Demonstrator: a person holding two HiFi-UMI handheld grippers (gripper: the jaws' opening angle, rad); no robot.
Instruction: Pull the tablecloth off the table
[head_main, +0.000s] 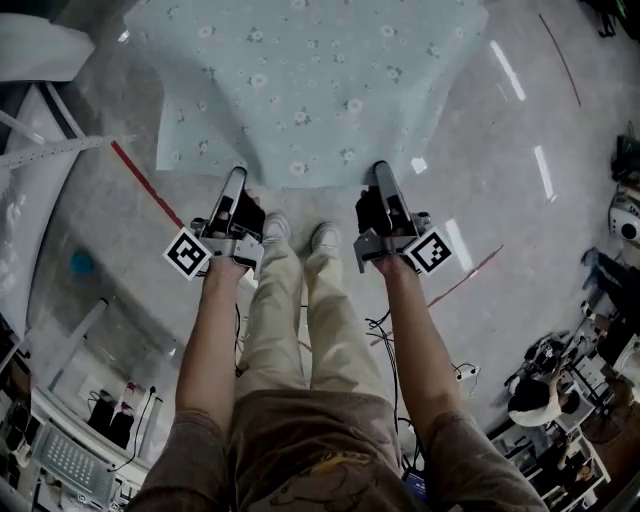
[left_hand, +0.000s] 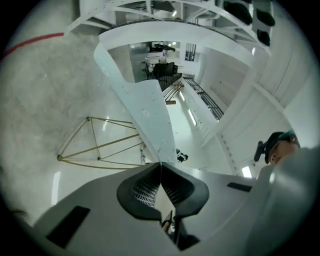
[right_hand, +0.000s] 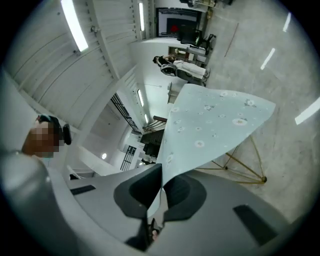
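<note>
**Both claws clamped on the cloth's near edge**

Left claw (left_hand: 161, 165) is pinching the tablecloth (left_hand: 150, 115) hem, jaws fully together on the fabric; the cloth is running up and away from the pads as a narrow strip. Right claw (right_hand: 161, 172) is doing the same, jaws closed on the pale blue flowered cloth (right_hand: 210, 125). In the head view, left claw (head_main: 240, 175) and right claw (head_main: 380, 170) are gripping the near hem at two points well apart, both pointing level; the tablecloth (head_main: 300, 80) is spreading out ahead of them. Gold table legs (right_hand: 245, 167) are showing under the cloth, standing on the grey floor (head_main: 90, 200); the person's shoes (head_main: 300, 235) are sitting between the claws.
</note>
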